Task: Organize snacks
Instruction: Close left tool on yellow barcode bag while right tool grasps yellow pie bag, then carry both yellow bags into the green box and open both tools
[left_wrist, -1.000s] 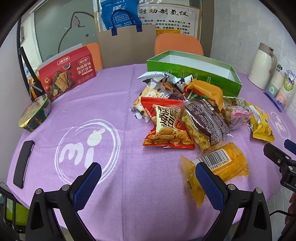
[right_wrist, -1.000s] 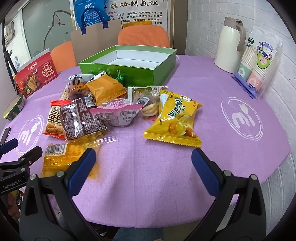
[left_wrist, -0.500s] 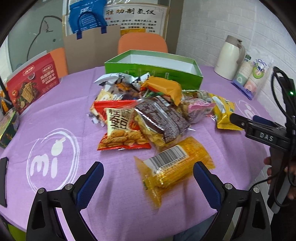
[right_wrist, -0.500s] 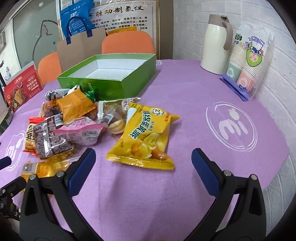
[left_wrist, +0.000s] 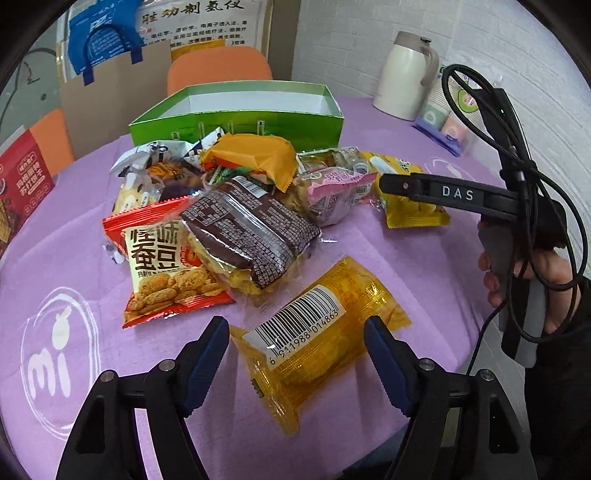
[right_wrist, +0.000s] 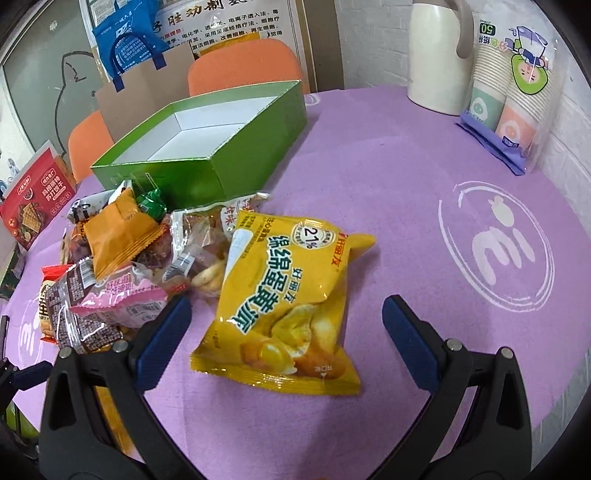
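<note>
Several snack packets lie heaped on a purple tablecloth in front of an empty green box. My left gripper is open, its blue fingers either side of a clear yellow packet with a barcode, not touching it. A red packet and a brown packet lie just beyond. My right gripper is open around the near end of a yellow egg-yolk-pie bag. An orange packet and a pink packet sit to its left. In the left wrist view the right gripper's body shows, held by a hand.
A cream thermos jug and a wrapped stack of paper cups stand at the back right. A red cracker box stands at the far left. Orange chairs and a brown paper bag stand behind the table.
Both grippers have moved forward and down towards the snacks. The left one now brackets the barcoded yellow packet; the right one now brackets the yellow bag. Both stay open.
</note>
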